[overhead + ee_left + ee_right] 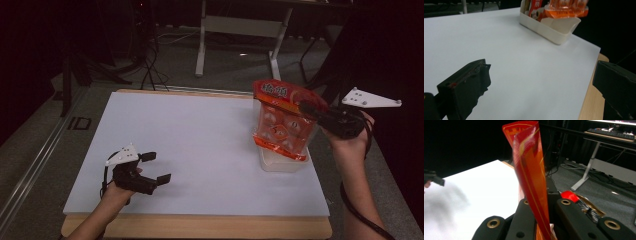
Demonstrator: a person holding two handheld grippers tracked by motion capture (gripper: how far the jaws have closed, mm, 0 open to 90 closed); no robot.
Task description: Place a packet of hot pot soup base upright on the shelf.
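An orange-red snack bag (283,120) with round white pieces showing through its clear front hangs above a cream plastic bin (282,161) at the table's right side. My right gripper (311,111) is shut on the bag's upper right edge; in the right gripper view the bag's red top (530,165) rises between the two black jaws. The bag's bottom edge (566,11) hangs at the bin (554,27) in the left gripper view. My left gripper (156,167) rests low over the white table's near left part, open, with nothing between its fingers (466,87).
The white board (190,145) lies on a wooden table whose edge (200,227) shows at the front. Other packets (535,10) stand inside the bin. Behind the table are a white desk frame (240,35) and cables on the grey floor.
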